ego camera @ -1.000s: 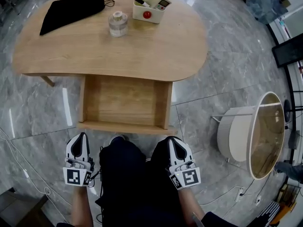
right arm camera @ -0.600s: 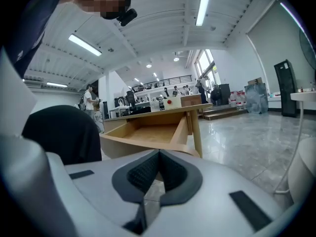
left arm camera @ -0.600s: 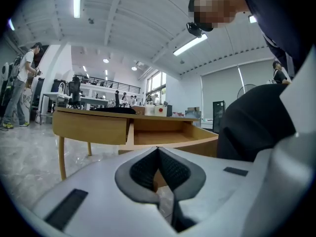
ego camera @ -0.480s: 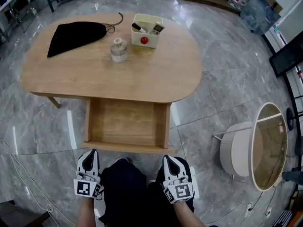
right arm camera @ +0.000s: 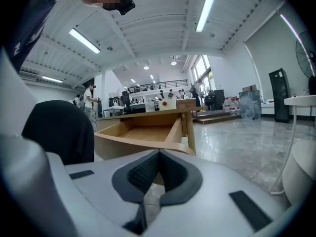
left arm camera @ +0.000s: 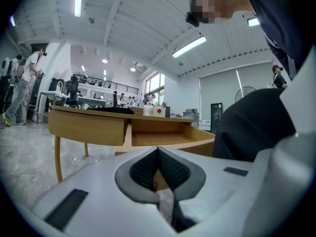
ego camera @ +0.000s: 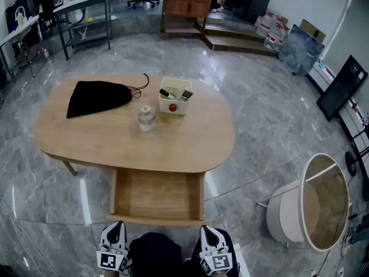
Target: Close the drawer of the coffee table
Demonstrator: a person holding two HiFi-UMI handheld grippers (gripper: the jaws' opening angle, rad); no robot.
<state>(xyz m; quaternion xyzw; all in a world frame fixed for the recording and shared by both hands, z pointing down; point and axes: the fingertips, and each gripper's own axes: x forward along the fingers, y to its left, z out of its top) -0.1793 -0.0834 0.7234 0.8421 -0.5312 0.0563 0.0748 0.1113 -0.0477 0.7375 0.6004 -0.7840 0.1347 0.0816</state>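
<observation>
Two tools, hand-held, low at the near edge of the head view: left tool [ego camera: 116, 226] and right tool [ego camera: 207, 230], each clenched, jaw tips pressed together. Both pointed toward the drawer [ego camera: 157, 195], near its front board, not touching it. Drawer: pale wood, pulled well out from under the near side of the oval desk [ego camera: 190, 146], bare wooden bottom showing. On the desk top: black drawstring bag [ego camera: 98, 98] at far left; small glass jar [ego camera: 146, 119] near the middle; white box [ego camera: 176, 103] with a red button, just beyond the jar. Grey marble floor [ego camera: 265, 114]. Round white stand [ego camera: 288, 212] well to the right.
</observation>
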